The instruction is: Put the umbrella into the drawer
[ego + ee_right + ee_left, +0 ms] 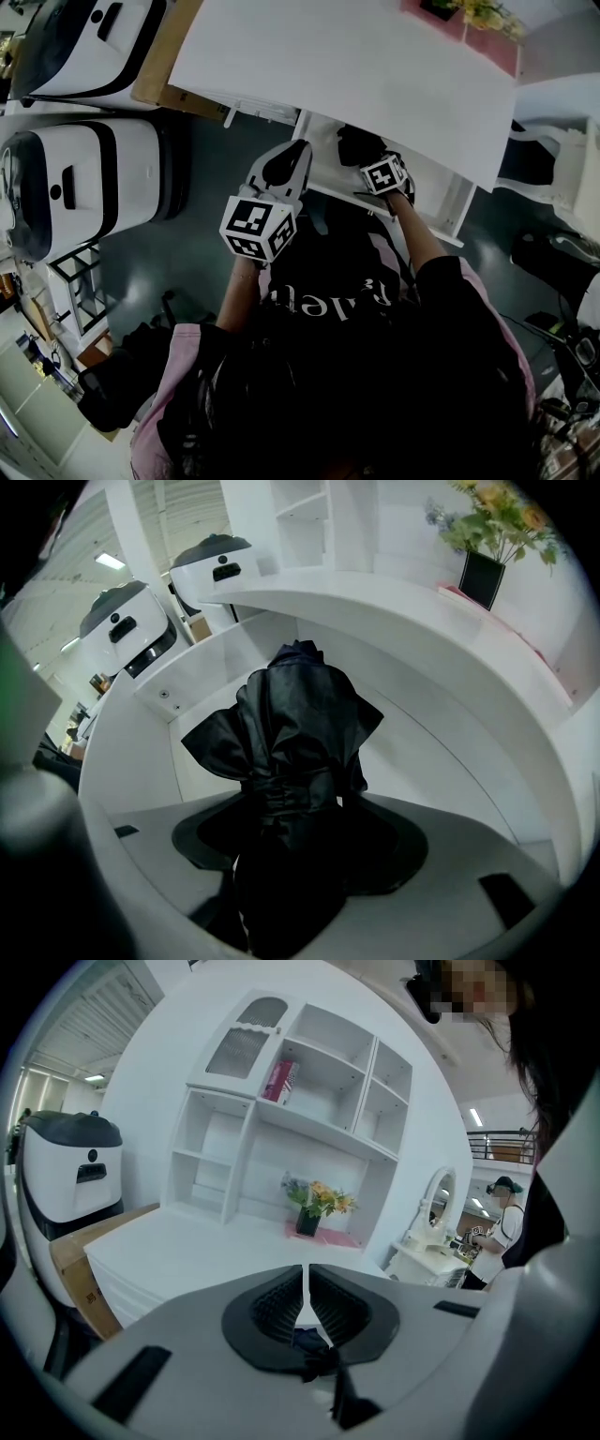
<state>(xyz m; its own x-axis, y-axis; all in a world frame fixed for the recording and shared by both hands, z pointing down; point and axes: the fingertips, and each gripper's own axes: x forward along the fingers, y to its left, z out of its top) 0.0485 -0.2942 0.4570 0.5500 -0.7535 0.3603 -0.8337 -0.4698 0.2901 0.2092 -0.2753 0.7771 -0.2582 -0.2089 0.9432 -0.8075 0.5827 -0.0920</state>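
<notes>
The folded black umbrella (295, 752) juts forward from my right gripper (292, 822), which is shut on it and holds it inside the open white drawer (450, 761). In the head view the umbrella (359, 145) and right gripper (377, 167) sit within the drawer (436, 230), just under the edge of the white desk top (356, 66). My left gripper (292, 159) hovers at the drawer's left side, apart from the umbrella. Its jaws (306, 1288) are shut pad to pad, with only a small dark scrap showing at their base.
Two white and black machines (75, 183) (84, 37) stand on the floor to the left, beside a cardboard box (164, 56). A flower vase (309, 1213) and a shelf unit (300, 1101) are on the desk. White furniture (553, 159) stands to the right.
</notes>
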